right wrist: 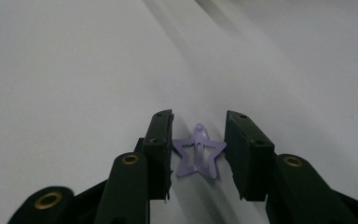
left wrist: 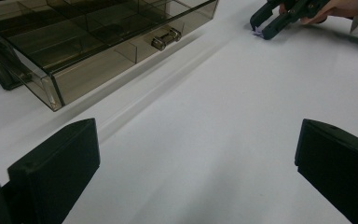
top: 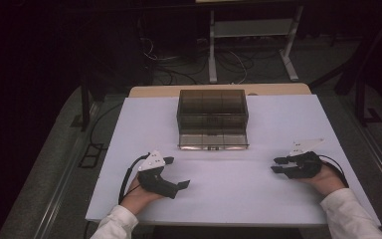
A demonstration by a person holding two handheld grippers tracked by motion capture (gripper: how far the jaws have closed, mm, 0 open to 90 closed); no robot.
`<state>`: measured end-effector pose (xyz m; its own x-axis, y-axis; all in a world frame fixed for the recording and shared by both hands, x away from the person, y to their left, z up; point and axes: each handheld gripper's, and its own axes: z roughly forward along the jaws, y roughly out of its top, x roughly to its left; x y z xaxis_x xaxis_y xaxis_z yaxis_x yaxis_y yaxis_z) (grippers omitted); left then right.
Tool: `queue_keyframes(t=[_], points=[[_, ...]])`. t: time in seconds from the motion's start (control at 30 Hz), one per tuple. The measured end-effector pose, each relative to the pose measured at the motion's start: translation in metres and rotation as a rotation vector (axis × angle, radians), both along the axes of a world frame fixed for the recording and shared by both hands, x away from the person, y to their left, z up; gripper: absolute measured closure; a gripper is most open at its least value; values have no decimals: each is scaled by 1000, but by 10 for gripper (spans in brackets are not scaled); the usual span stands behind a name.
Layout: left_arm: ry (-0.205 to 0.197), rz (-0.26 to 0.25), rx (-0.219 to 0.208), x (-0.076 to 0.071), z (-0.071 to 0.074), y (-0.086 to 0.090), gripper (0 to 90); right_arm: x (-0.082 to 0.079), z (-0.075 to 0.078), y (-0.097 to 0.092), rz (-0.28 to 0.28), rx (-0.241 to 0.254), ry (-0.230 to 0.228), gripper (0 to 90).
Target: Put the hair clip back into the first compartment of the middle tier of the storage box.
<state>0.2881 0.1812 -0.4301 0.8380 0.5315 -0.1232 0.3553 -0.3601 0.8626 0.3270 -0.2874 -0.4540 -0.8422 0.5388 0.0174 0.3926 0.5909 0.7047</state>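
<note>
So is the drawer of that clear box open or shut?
Open: the drawer juts out from the organizer box, its dividers exposed from above.

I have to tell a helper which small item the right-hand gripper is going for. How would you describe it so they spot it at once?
Start at the white table, with the smoky clear drawer box at its far middle, then go to its right side, where the right gripper rests. Between its jaws lies a small star-shaped hair clip. It is pale purple with a cut-out centre, against the black jaws and bare white tabletop.
</note>
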Motion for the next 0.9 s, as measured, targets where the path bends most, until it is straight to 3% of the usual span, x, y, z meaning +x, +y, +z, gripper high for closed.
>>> queue_keyframes(t=[0.9], points=[[3,-1,0,0,0,-1,0,1,4,-4,-28,26,34,630]])
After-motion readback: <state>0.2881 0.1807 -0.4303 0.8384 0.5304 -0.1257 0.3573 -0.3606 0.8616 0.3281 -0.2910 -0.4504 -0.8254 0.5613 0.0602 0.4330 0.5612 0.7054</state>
